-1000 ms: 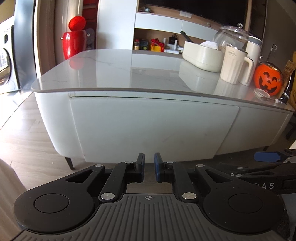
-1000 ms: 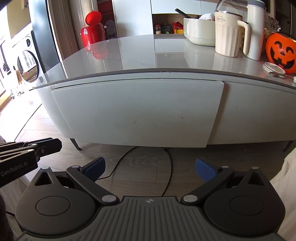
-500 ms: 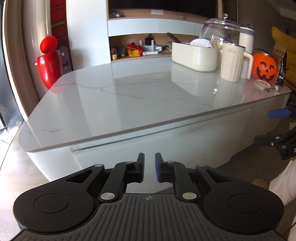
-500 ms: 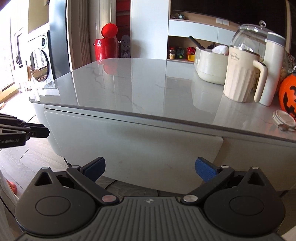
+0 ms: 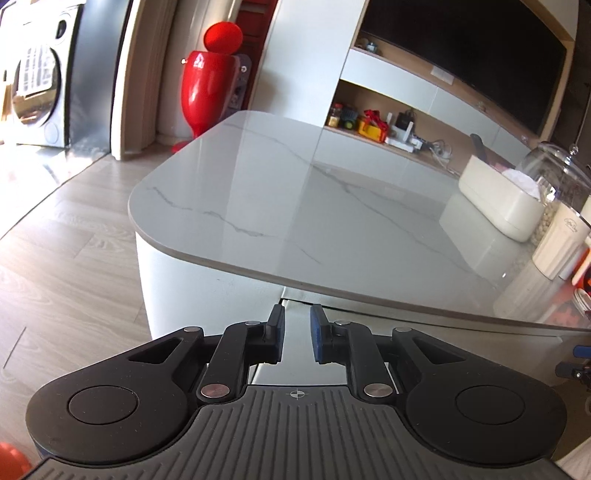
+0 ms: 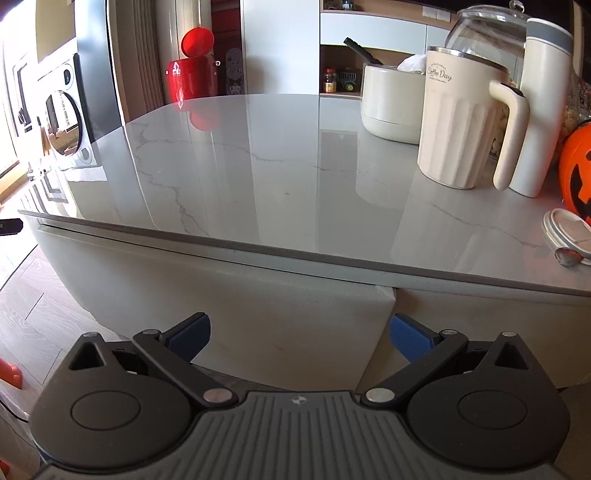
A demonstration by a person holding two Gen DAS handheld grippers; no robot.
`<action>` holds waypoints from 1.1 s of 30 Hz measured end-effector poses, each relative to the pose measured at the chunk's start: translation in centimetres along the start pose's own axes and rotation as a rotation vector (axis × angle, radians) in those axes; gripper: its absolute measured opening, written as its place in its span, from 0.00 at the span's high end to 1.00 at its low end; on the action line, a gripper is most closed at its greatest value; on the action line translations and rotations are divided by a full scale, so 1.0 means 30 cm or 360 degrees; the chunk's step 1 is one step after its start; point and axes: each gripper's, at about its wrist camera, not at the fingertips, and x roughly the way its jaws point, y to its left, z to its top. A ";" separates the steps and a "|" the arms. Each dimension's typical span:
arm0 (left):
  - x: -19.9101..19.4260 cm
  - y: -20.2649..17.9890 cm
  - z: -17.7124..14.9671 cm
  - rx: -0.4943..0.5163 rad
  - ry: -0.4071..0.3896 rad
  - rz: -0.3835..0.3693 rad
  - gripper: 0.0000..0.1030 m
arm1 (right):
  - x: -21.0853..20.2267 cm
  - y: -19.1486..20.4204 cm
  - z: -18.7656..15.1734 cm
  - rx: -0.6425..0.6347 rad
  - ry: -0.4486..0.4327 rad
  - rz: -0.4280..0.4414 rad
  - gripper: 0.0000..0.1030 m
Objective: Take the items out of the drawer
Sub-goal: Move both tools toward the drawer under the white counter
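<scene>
A white drawer front (image 6: 240, 306) sits shut under the edge of the marble table top (image 6: 258, 177). No drawer contents show. My right gripper (image 6: 299, 332) is open and empty, its blue pads just in front of the drawer's right end, near the seam (image 6: 393, 295). My left gripper (image 5: 297, 330) is shut to a narrow gap with nothing between the pads. It hovers at the drawer's upper left corner (image 5: 291, 306), just below the table top (image 5: 295, 192). Whether it touches the panel cannot be told.
On the table's right side stand a cream mug (image 6: 458, 122), a tall tumbler (image 6: 546, 99), a cream container (image 6: 391, 103), a glass jar (image 6: 487, 29) and an orange pumpkin bucket (image 6: 578, 170). A red bin (image 5: 207, 92) and a washing machine (image 5: 33, 85) stand beyond on the wooden floor.
Both grippers rose from floor level to the table's edge and came closer to the drawer front. The left one swung toward the drawer's left corner. Neither jaw opening changed.
</scene>
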 end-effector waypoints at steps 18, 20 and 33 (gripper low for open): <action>0.058 0.055 0.038 -0.0089 0.0082 0.0003 0.84 | 0.153 -0.066 0.073 -0.0026 0.0139 -0.0083 0.00; 0.070 0.058 0.040 -0.0103 0.0102 -0.0002 0.84 | 0.149 -0.070 0.073 -0.0015 0.0135 -0.0073 0.00; 0.120 0.079 0.047 -0.0138 0.0167 -0.0048 0.84 | 0.150 -0.060 0.073 -0.0048 0.0132 -0.0028 0.00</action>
